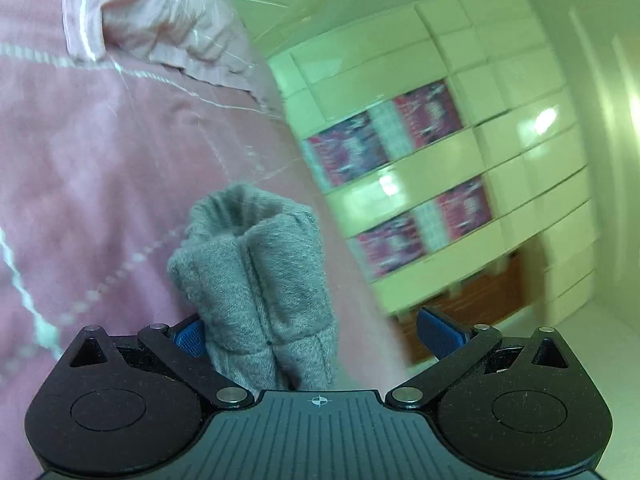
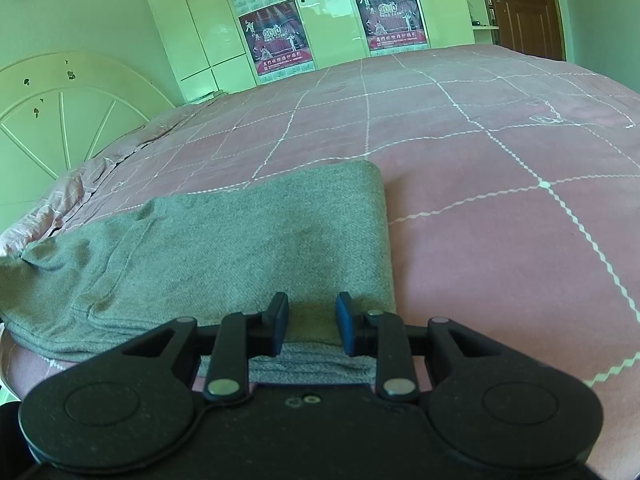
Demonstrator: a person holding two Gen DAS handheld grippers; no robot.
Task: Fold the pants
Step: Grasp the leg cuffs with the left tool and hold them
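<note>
Right wrist view first: pink quilted bed cover (image 2: 500,208) fills most of the frame, with the grey pants (image 2: 224,248) lying on it, already doubled into a long flat stack whose squared fold edge sits on the right. Cabinets with posters (image 2: 276,36) and a pale headboard (image 2: 60,120) stand behind; ignore them. Your right gripper (image 2: 311,322) sits low at the near edge of the stack, fingers parted with cloth between and below them, not pinched. Its pads are blurred into the fabric, so whether they touch it is unclear.

Left wrist view: camera is tilted hard, with bed cover on the left and cabinets on the right. A bunched end of the pants (image 1: 260,280) stands up from the left gripper (image 1: 316,336). The fingers are spread wide, left pad against the cloth, right pad (image 1: 440,336) well clear of it. So released, not clamped; the fabric looks draped on the gripper rather than held.

My read: you are mid-fold, with one end lifted to carry over the stack. To do it well:
- Close the left fingers on all the layers before moving, or the bunch will likely slip off.
- Pin or pinch the matching near corner with the right so both edges travel together.
- Carry low and level, and land the end square on the far fold edge.
- Smooth the wrinkle at the left end of the stack.
</note>
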